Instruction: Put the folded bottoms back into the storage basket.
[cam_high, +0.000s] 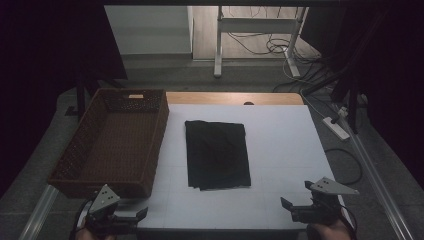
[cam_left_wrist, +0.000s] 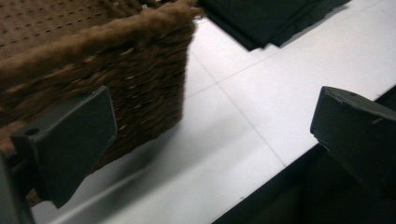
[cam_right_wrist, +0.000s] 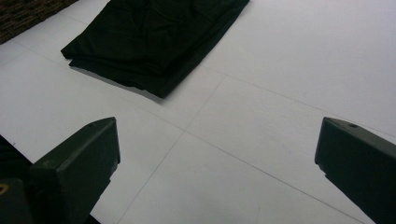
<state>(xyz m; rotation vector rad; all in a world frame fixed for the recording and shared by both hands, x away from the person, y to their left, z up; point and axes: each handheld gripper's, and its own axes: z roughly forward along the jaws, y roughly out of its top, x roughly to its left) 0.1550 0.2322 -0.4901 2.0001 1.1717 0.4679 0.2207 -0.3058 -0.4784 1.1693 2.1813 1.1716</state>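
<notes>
A folded black cloth (cam_high: 217, 155) lies flat in the middle of the white tabletop (cam_high: 285, 140); it also appears in the left gripper view as the cloth (cam_left_wrist: 266, 18) and in the right gripper view as the cloth (cam_right_wrist: 154, 37). A brown woven basket (cam_high: 115, 140) stands to the left of it, with nothing visible inside. My left gripper (cam_high: 140, 220) is open at the near left table edge, just in front of the basket's corner (cam_left_wrist: 93, 60). My right gripper (cam_high: 297, 194) is open at the near right, above bare table. Nothing sits between the jaws of the left gripper (cam_left_wrist: 212, 140) or the right gripper (cam_right_wrist: 217, 158).
A wooden strip (cam_high: 235, 98) runs along the table's far edge. Beyond it are a white desk frame (cam_high: 218, 45) and loose cables on the floor. A power strip (cam_high: 336, 127) lies on the floor to the right. The basket's corner (cam_right_wrist: 23, 16) edges into the right gripper view.
</notes>
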